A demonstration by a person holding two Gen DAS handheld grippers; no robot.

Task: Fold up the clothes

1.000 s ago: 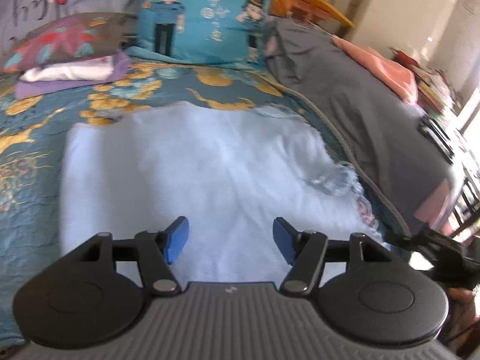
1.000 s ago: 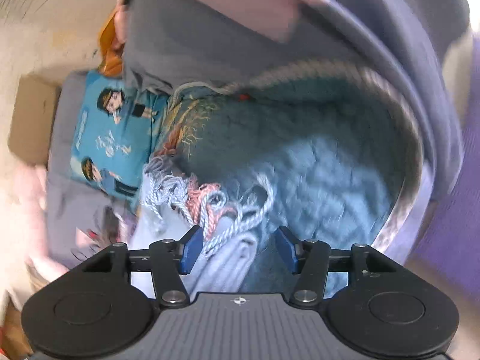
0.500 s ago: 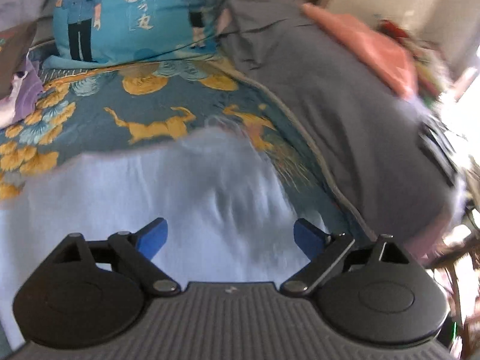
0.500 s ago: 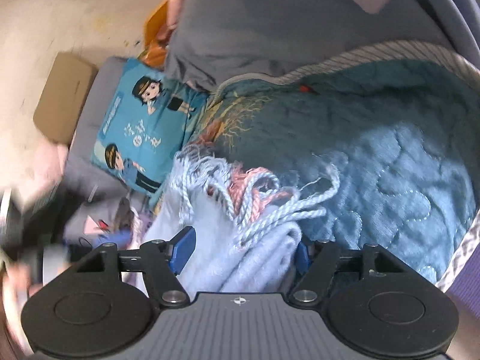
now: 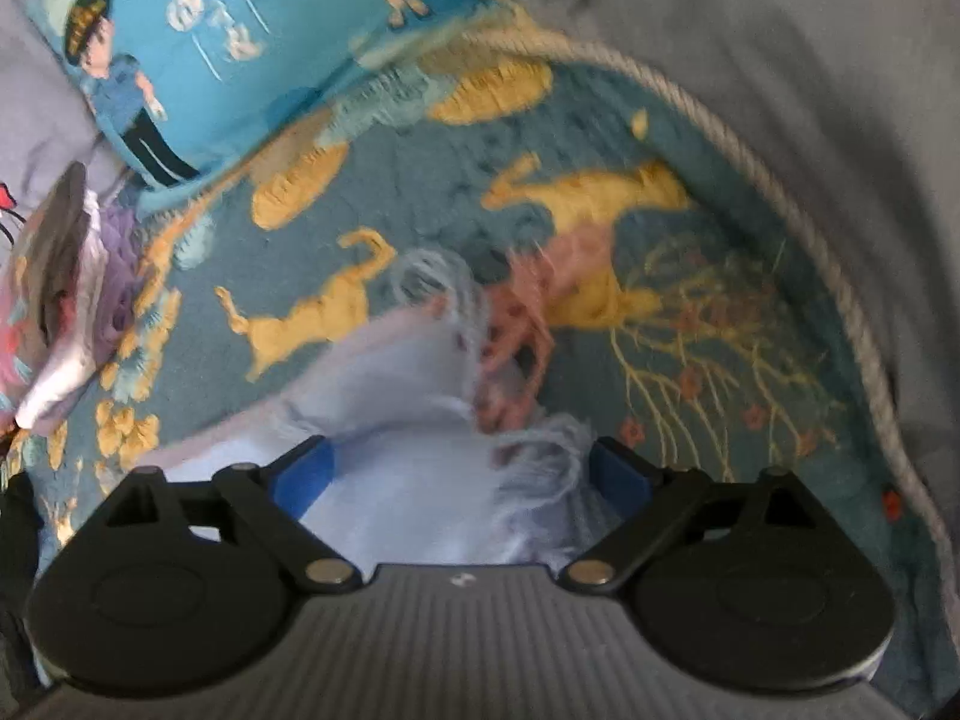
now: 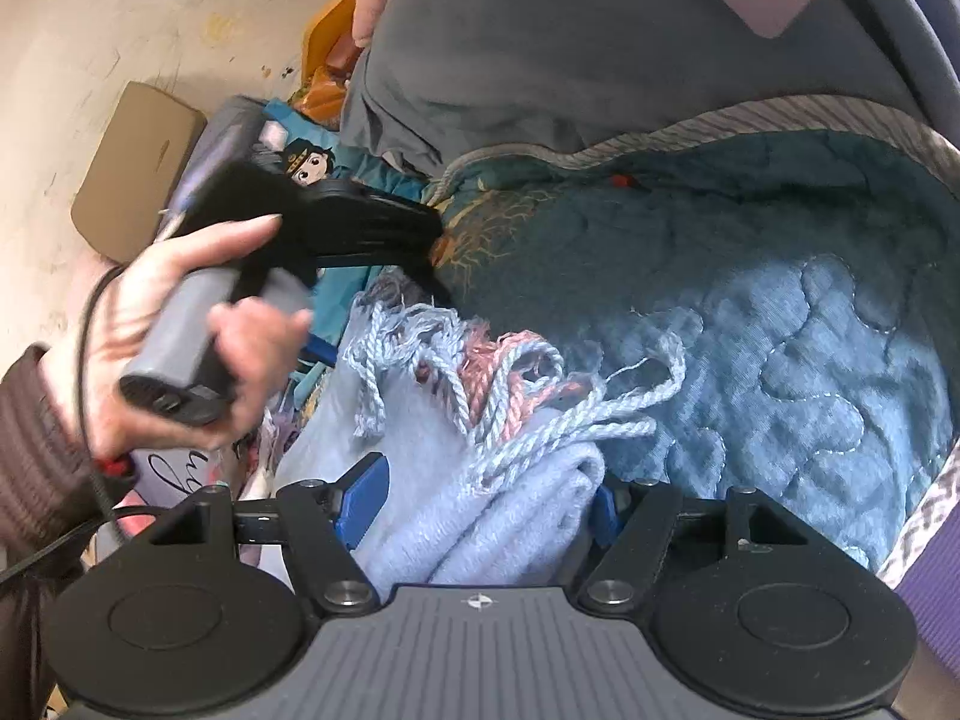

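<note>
A light blue scarf (image 5: 414, 480) with blue and pink tassels (image 5: 528, 324) lies folded on the teal quilt (image 5: 420, 192). My left gripper (image 5: 462, 471) points down over its fringed end. Its jaws are opening wide, and the cloth lies between and below the blue pads without being pressed. In the right wrist view, the folded edge of the scarf (image 6: 480, 528) fills the space between the jaws of my right gripper (image 6: 486, 504). The left pad (image 6: 363, 501) stands just off the cloth. A hand (image 6: 180, 324) holds the left gripper above the tassels (image 6: 480, 384).
A blue cartoon pillow (image 5: 240, 30) lies at the head of the bed. A grey blanket (image 5: 780, 90) borders the quilt's corded edge. Folded clothes (image 5: 66, 300) are stacked at the left. A cardboard box (image 6: 138, 168) stands by the wall.
My left gripper swept from the scarf's flat middle to its fringed end, tipped downward, and its jaws spread. The right jaws widened around the fold. The hand with the left gripper entered the right view.
</note>
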